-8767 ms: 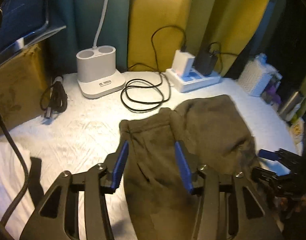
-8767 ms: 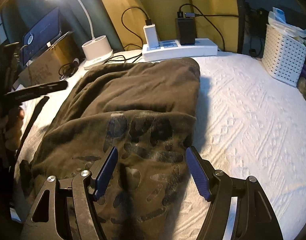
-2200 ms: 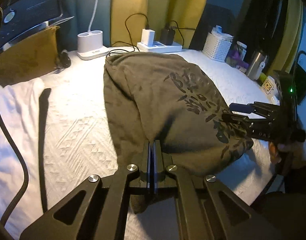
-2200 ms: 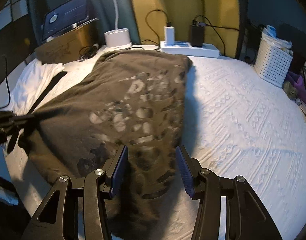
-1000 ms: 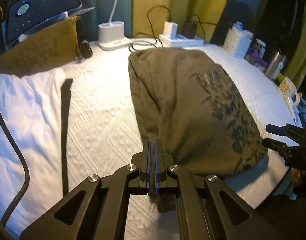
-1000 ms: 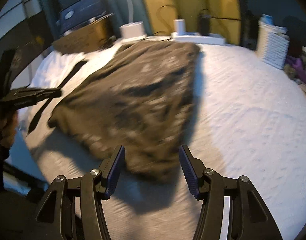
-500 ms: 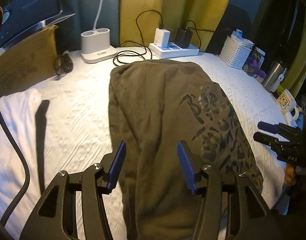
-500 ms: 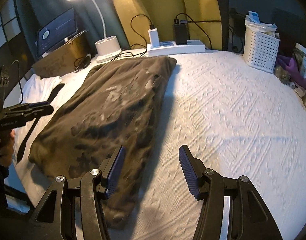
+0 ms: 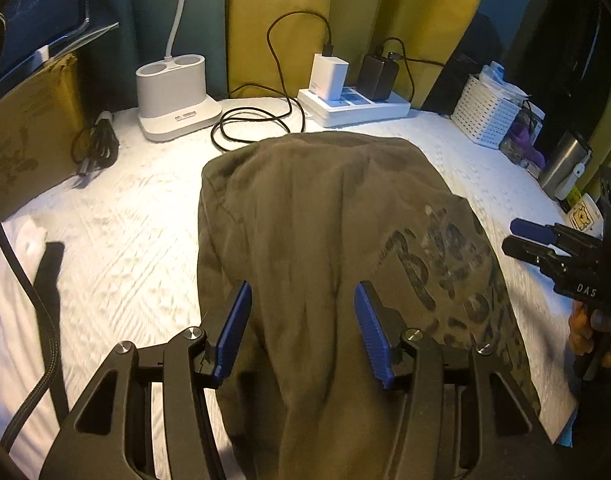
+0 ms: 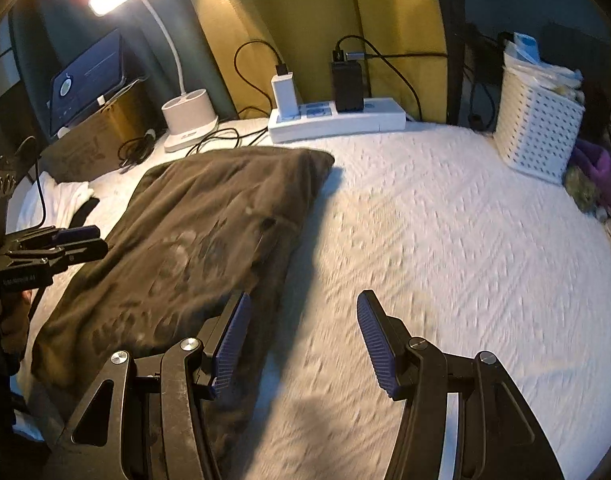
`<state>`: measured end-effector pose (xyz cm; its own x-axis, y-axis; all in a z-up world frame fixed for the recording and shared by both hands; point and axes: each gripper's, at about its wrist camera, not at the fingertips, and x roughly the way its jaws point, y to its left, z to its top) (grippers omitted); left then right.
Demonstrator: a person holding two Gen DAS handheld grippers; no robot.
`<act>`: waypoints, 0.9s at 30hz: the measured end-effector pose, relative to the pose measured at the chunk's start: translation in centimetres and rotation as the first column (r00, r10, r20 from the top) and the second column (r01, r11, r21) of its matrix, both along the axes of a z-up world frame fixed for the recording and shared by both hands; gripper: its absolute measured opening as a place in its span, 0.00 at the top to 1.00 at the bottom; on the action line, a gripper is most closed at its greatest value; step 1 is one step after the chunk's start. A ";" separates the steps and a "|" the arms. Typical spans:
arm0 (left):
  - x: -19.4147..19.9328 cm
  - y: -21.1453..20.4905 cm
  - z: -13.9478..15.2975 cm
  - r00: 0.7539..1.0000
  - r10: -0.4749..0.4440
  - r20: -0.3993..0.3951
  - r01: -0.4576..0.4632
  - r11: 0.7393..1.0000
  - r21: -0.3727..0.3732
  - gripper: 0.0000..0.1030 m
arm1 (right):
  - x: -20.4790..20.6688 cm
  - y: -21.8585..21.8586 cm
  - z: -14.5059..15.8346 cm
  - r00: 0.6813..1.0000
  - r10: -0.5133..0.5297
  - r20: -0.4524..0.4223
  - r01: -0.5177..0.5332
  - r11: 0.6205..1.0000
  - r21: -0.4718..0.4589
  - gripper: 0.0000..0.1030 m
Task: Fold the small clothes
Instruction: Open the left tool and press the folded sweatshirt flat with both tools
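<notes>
An olive-brown garment (image 9: 325,216) with a dark printed pattern lies flat on the white textured bedspread (image 9: 137,232), folded lengthwise. It also shows in the right wrist view (image 10: 209,236). My left gripper (image 9: 301,320) is open and empty, hovering over the garment's near end. My right gripper (image 10: 301,332) is open and empty, with its left finger (image 10: 229,336) over the garment's right edge and the rest over the bare bedspread (image 10: 445,240). The right gripper also shows in the left wrist view (image 9: 545,244), beside the garment's right edge.
At the back stand a white lamp base (image 9: 173,96), a white power strip (image 9: 357,108) with chargers and a coiled black cable (image 9: 249,128). A white basket (image 10: 537,132) is at the right. A white cloth (image 10: 57,196) and a black strap (image 9: 49,280) lie at the left.
One second ago my left gripper was shut at the garment's near edge; it has since opened and let go. Both grippers have moved forward over the bed. The garment lies flatter.
</notes>
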<state>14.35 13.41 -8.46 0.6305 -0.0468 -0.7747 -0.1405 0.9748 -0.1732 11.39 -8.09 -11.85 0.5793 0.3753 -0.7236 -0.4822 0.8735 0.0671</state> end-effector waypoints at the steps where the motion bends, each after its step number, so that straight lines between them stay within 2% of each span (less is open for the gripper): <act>1: 0.4 0.2 -0.1 1.000 -0.003 0.002 0.003 1.000 -0.002 0.48 | 0.9 0.0 0.0 1.000 0.006 -0.001 -0.006 1.000 0.018 0.47; 7: 2.3 0.9 -0.3 1.000 -0.014 0.017 0.014 1.000 0.003 0.48 | 4.8 0.8 -0.1 0.999 -0.009 -0.031 0.011 0.998 0.059 0.56; 15: 4.1 3.6 -1.1 1.000 0.016 0.019 -0.016 1.000 -0.015 0.48 | 9.2 2.2 -0.2 0.998 -0.012 -0.056 0.018 0.994 0.105 0.59; 22: 4.6 4.6 -1.8 0.999 0.028 0.024 -0.027 0.998 -0.048 0.48 | 12.8 3.3 -1.4 0.990 -0.011 -0.140 0.029 0.991 0.134 0.59; 25: 4.6 4.6 -2.2 0.999 0.027 0.026 -0.025 0.998 -0.056 0.48 | 13.8 3.6 -2.2 0.980 -0.001 -0.198 0.036 0.985 0.171 0.59; 27: 4.6 4.6 -2.4 0.999 0.025 0.028 -0.024 0.998 -0.060 0.48 | 14.3 3.6 -2.2 0.978 -0.006 -0.208 0.046 0.981 0.189 0.58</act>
